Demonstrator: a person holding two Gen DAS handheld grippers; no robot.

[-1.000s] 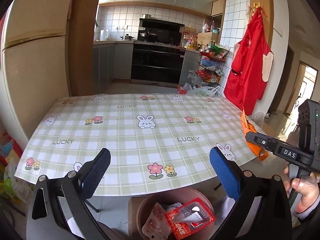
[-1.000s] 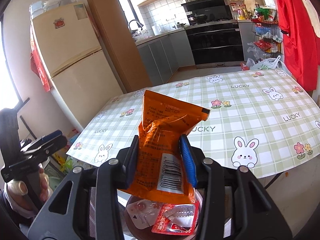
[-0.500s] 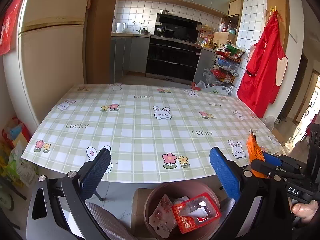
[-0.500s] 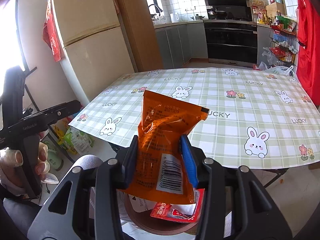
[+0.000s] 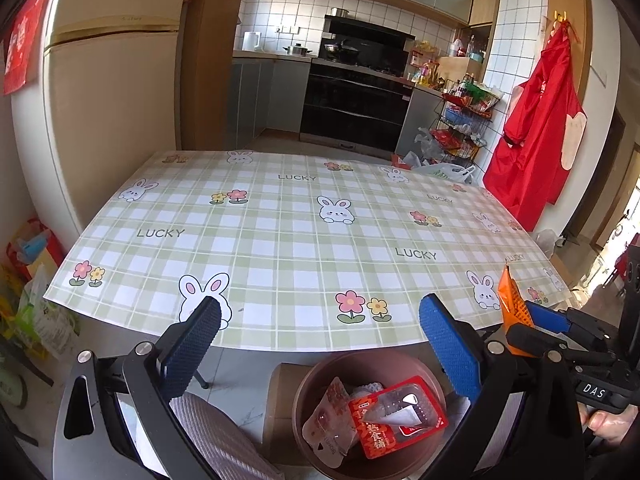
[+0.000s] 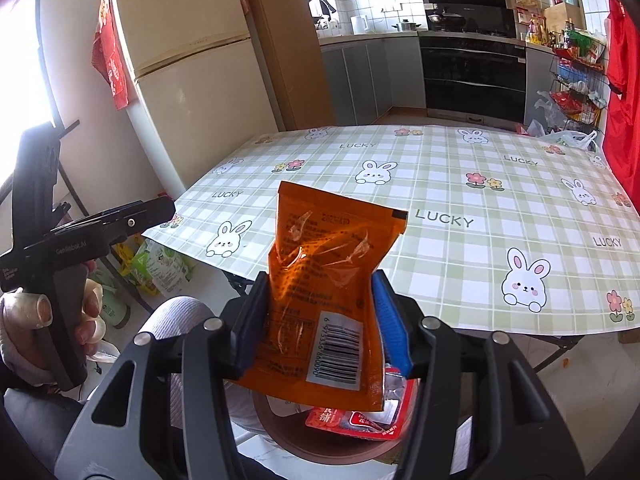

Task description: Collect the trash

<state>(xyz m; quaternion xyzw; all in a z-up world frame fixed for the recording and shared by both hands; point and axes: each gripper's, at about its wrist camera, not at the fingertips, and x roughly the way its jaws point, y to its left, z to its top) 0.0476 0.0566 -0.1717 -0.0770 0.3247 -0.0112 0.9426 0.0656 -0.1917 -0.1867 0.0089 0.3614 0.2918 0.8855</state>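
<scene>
My right gripper (image 6: 320, 320) is shut on an orange snack packet (image 6: 324, 280) with a barcode, held upright just above a brown round trash bin (image 6: 320, 450). The bin (image 5: 320, 368) holds a red wrapper (image 5: 396, 416) and a pale wrapper (image 5: 326, 432). In the left wrist view the right gripper (image 5: 536, 328) with the orange packet (image 5: 512, 300) sits at the right, beside the bin. My left gripper (image 5: 320, 344) is open and empty above the bin, in front of the table's near edge.
A table with a green checked bunny tablecloth (image 5: 304, 240) fills the middle. A fridge (image 5: 108, 120) stands left, a red apron (image 5: 536, 128) hangs right, bags (image 5: 28, 304) lie on the floor left. A cardboard box (image 5: 280, 400) stands beside the bin.
Both grippers have pulled back and lowered from the table. The right gripper has carried the orange packet closer over the bin. The left gripper has stayed open.
</scene>
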